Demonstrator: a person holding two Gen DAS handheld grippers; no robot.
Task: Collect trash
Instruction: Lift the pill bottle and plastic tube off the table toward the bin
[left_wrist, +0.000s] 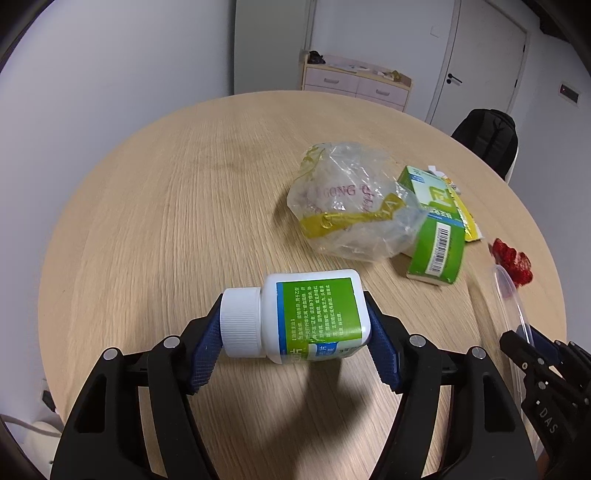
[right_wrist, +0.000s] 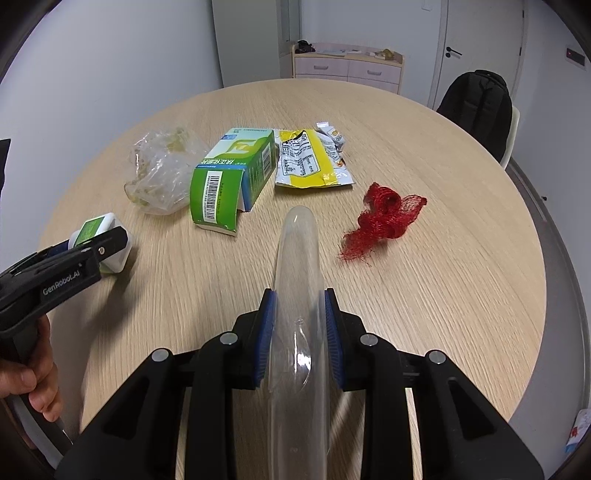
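Left gripper (left_wrist: 295, 332) clamps our pill bottle (left_wrist: 314, 317) mid-frame; right gripper (right_wrist: 299, 325) clamps clear plastic container (right_wrist: 297, 258), contents unclear.

Two views, each from a camera just behind a gripper, looking forward and down along the fingers, close above the round table (left_wrist: 155, 221).

Left view: facing the table's far edge.

Right view: beside it, same direction.

Shared by both: green box (left_wrist: 437, 243) (right_wrist: 232, 177), plastic bag (left_wrist: 351, 203) (right_wrist: 160, 173), red net (left_wrist: 513, 258) (right_wrist: 384, 218).
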